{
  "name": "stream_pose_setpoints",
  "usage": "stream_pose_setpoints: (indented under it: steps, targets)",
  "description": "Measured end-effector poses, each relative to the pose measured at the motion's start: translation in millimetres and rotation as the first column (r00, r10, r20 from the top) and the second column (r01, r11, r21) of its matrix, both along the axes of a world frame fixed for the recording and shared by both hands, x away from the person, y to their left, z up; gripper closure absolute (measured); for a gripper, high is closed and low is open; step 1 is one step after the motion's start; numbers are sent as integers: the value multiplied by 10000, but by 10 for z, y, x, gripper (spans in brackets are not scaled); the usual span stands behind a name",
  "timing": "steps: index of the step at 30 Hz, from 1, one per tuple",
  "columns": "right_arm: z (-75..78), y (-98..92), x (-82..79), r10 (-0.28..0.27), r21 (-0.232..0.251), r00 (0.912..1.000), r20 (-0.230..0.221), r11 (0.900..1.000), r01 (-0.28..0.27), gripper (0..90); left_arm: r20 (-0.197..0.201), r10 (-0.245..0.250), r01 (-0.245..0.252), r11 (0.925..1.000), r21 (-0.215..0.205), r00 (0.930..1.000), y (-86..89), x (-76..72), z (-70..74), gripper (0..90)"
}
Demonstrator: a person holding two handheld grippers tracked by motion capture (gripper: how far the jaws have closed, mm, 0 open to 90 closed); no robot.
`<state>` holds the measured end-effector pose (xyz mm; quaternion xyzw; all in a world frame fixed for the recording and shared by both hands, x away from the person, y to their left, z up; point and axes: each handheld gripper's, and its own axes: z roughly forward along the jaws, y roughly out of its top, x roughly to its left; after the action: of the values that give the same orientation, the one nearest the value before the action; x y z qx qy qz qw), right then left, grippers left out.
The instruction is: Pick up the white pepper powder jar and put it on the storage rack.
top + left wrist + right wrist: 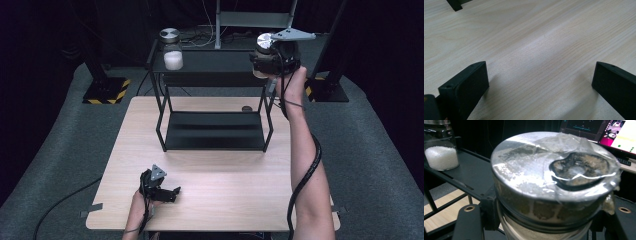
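My right gripper (272, 62) is shut on a glass jar (263, 44) with a silver lid, and holds it just above the right end of the black rack's top shelf (215, 62). In the right gripper view the taped, stained lid (544, 170) sits close up between the jaws of my right gripper (544, 222). A second jar (173, 54), part full of white grains, stands at the shelf's left end (441, 155). Near the table's front left my left gripper (171, 193) rests open. Its fingers (466, 85) stand wide apart over bare wood, with nothing between them at my left gripper (539, 85).
The rack's lower shelf (215, 132) stands on the light wooden table (225, 200). A small dark round thing (246, 108) lies by the rack's right rear leg. Black stands with striped bases (106, 91) flank the table on grey carpet. A lit screen (619, 135) is behind the rack.
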<state>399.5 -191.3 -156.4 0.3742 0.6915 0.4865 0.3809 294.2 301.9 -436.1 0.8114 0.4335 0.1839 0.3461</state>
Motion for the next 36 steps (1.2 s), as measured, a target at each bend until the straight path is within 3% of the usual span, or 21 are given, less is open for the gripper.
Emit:
stream_pose_setpoints:
  steps: [15, 36]
  targets:
    - [107, 65, 285, -167, 130, 9979, -628, 9998, 176, 304, 5, -4, 4, 10000, 2, 10000, 0, 0, 0, 2]
    - [134, 39, 581, -466, 373, 9895, -1367, 9979, 521, 304, -2, 4, -4, 10000, -12, 10000, 0, -1, -1, 1]
